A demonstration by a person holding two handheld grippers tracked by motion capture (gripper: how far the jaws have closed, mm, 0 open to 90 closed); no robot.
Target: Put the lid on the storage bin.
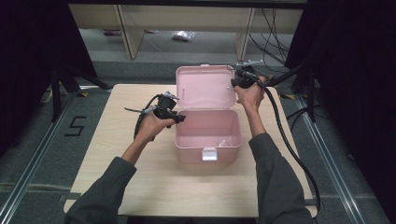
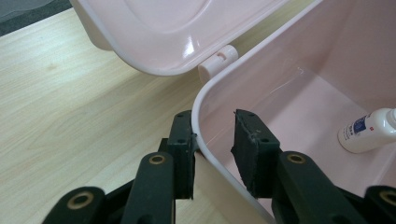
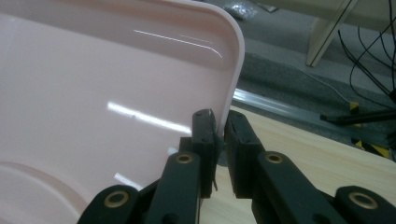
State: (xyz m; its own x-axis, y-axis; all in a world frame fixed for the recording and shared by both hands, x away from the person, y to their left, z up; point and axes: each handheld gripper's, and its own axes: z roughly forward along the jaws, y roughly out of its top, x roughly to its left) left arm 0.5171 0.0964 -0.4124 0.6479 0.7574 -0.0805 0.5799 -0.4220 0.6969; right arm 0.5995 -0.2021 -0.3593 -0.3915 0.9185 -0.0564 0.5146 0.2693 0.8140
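While its hinged lid (image 1: 205, 87) stands raised at the far side, the one pink plastic storage box (image 1: 208, 140) sits open on the pale wooden worktop (image 1: 116, 154), its long axis running across the person's front and its white front latch (image 1: 208, 153) facing the person. One small white plastic bottle (image 2: 369, 130) lies on its side on the box floor, ahead and to the right of the left tool (image 2: 215, 140).

There are two tools. The left tool straddles the box's left wall near its far corner, one jaw outside against the wall and the other inside, standing clear of it, so the jaws are partly open and not clamped. The right tool (image 3: 220, 140) has its jaws nearly closed, pinching the lid's right edge near the upper corner. One hinge peg (image 2: 218, 61) shows beyond the left tool.
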